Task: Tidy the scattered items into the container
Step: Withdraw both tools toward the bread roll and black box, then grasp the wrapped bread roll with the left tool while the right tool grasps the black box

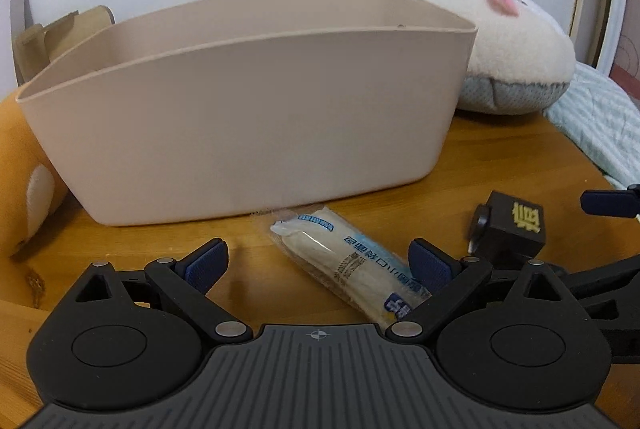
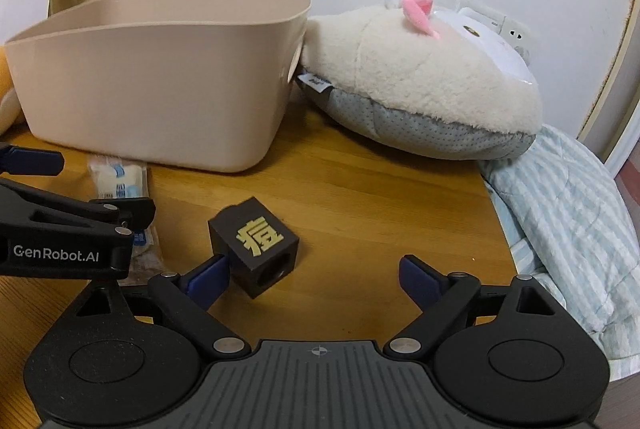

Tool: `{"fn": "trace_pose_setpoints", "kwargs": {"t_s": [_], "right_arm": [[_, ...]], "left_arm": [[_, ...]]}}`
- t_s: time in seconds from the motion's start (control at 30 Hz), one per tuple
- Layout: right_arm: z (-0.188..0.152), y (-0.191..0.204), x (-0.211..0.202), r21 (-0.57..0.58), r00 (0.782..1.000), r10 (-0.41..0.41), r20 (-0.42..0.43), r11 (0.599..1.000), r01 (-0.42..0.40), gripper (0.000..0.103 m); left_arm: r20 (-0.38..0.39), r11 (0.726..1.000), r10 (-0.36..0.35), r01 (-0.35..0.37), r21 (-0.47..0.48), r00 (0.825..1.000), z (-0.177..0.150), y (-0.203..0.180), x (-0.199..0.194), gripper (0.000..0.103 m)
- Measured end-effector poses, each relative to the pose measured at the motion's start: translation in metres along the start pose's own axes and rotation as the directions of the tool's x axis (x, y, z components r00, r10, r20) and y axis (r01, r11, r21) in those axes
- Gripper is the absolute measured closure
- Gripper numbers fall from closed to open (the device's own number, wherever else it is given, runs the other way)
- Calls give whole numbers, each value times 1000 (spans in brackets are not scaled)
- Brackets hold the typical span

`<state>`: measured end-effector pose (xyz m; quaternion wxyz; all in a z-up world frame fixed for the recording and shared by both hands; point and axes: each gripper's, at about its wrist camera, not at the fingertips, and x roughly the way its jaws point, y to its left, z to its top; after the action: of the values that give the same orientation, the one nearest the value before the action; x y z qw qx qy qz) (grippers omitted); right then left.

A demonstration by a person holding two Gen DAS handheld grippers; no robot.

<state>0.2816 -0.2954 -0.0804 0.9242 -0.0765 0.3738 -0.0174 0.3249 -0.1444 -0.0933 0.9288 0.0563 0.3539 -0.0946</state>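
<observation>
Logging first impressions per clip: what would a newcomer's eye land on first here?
The big beige bin fills the middle of the wooden table, with a cream plush pressed against its right end. In front of it lie a wrapped packet, between the open jaws of the left gripper, and a black cube with a gold character, by the open right gripper.

Container (image 1: 248, 117): beige plastic tub, oblong, walls flaring upward, upright on the wooden surface; oval handle cut-out in its right end; interior contents not visible.

Packet (image 1: 348, 261): clear plastic wrapper with blue printing over a cream-coloured roll; lies flat, diagonal, one end just in front of the container's near wall.

Cube (image 2: 256, 245): black block, gold character on its upper face, round hole in a side face; sits tilted, right of the packet, apart from the container.
</observation>
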Motion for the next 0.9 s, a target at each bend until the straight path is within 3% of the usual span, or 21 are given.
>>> {"fn": "trace_pose_setpoints", "kwargs": {"t_s": [0.27, 0.43, 0.63, 0.83, 0.9], "right_arm": [[1, -1, 8, -33, 999, 27, 16, 999, -27, 11], [3, -6, 12, 2, 996, 89, 12, 996, -89, 20], [4, -1, 12, -11, 995, 100, 18, 995, -100, 27], [6, 0, 13, 2, 990, 140, 21, 990, -140, 48], [6, 1, 11, 2, 988, 154, 24, 988, -154, 64]], "left_arm": [[-16, 999, 19, -20, -47, 1000, -11, 25, 3, 2], [-12, 998, 23, -23, -54, 1000, -16, 35, 0, 2], [-2, 999, 9, -9, -43, 1000, -21, 36, -1, 1], [8, 999, -6, 7, -31, 1000, -24, 39, -4, 1], [17, 1000, -12, 12, -28, 1000, -26, 40, -5, 3]]}}
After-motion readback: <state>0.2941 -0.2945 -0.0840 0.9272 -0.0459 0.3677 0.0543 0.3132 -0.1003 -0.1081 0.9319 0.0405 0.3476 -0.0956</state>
